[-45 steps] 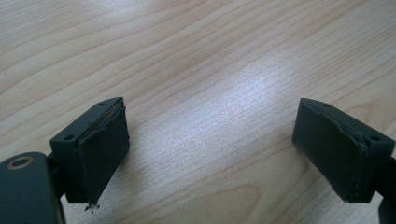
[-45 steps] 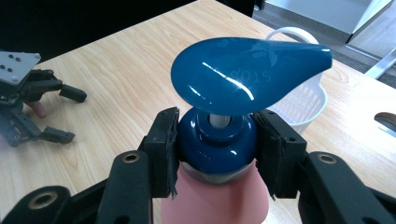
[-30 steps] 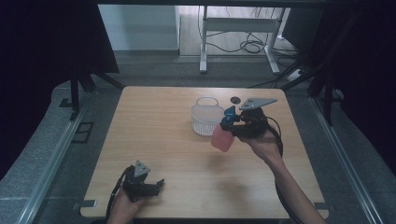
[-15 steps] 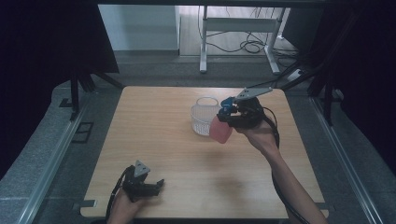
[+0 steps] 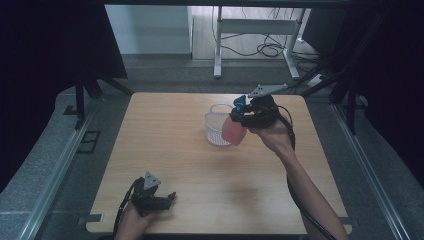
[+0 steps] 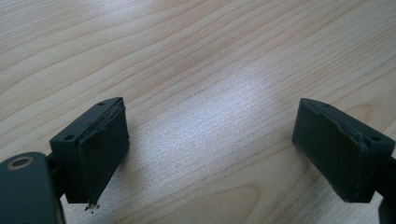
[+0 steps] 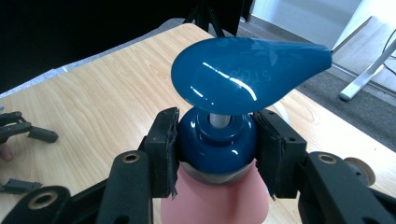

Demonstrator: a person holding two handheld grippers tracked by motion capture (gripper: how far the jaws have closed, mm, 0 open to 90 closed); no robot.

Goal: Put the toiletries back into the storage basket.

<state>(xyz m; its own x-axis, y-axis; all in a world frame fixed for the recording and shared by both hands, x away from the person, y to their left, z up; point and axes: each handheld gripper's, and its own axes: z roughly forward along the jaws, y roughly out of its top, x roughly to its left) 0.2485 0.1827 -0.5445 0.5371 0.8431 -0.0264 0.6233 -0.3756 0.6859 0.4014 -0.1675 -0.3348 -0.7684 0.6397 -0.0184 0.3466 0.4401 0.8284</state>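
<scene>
High view: right claw clamps pink pump bottle; left claw wide, empty.

There is one bench, and on it one white basket. One pink pump bottle with one blue pump head is held above the bench. Two hand-held grippers are there: the left hand-held gripper near the bench's front edge and the right hand-held gripper by the basket, each in one hand.

The right tool has carried the pink bottle leftward — against the basket.
</scene>
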